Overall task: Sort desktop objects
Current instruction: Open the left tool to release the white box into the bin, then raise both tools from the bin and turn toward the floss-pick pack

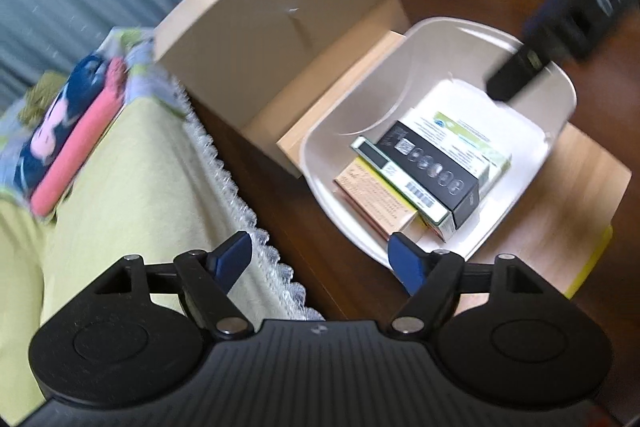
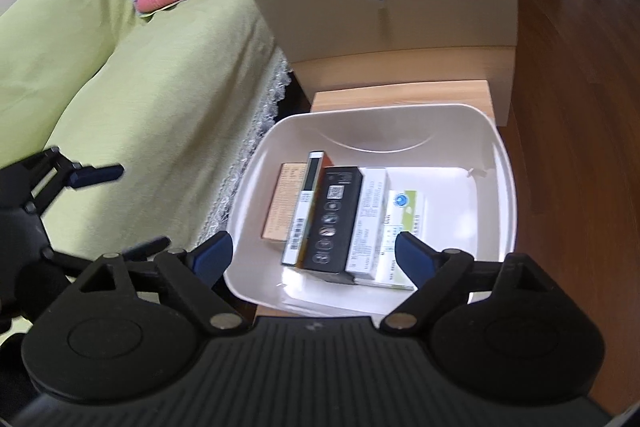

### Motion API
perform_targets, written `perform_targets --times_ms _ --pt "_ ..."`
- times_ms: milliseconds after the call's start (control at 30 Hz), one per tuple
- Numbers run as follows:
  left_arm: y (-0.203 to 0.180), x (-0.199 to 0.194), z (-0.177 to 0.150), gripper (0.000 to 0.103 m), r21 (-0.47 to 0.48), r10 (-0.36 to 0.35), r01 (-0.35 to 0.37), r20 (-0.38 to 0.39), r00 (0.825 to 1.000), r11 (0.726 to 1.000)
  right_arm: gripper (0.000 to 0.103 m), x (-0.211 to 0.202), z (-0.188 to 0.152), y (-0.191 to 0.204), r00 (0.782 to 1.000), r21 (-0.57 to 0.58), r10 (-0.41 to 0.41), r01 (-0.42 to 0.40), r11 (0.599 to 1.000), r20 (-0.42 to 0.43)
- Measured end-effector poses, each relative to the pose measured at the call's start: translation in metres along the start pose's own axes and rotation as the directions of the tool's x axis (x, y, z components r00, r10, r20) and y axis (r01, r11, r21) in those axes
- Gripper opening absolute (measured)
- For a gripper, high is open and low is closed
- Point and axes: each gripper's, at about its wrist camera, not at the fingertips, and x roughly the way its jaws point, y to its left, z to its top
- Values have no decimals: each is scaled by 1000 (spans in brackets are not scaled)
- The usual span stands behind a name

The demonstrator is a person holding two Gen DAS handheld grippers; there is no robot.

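Both grippers hover, jaws spread and empty, over the white bin (image 2: 496, 163) of cartons.

Left gripper (image 1: 320, 259) and right gripper (image 2: 314, 255) stand beside the bin; lower squarely onto the black box (image 2: 332, 219) inside it.

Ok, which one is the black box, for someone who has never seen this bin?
Find the white plastic bin on the low wooden stand beside the green sofa. Several small cartons lie packed inside; the black box lies on top mid-row, the only dark one, with round icons.

White bin (image 2: 496, 163) on wooden stand, several small boxes (image 2: 332, 219) lying flat side by side inside
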Motion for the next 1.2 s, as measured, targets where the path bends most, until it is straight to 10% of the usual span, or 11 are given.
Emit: perform_targets --times_ms 733,1200 --pt "40 -93 -61 101 -342 76 -81 -27 997 936 102 -22 -5 87 997 -168 71 -66 984 26" --pt "66 -152 -145 102 -556 162 -221 -154 975 801 102 -20 -7 165 984 -272 180 -175 946 -10"
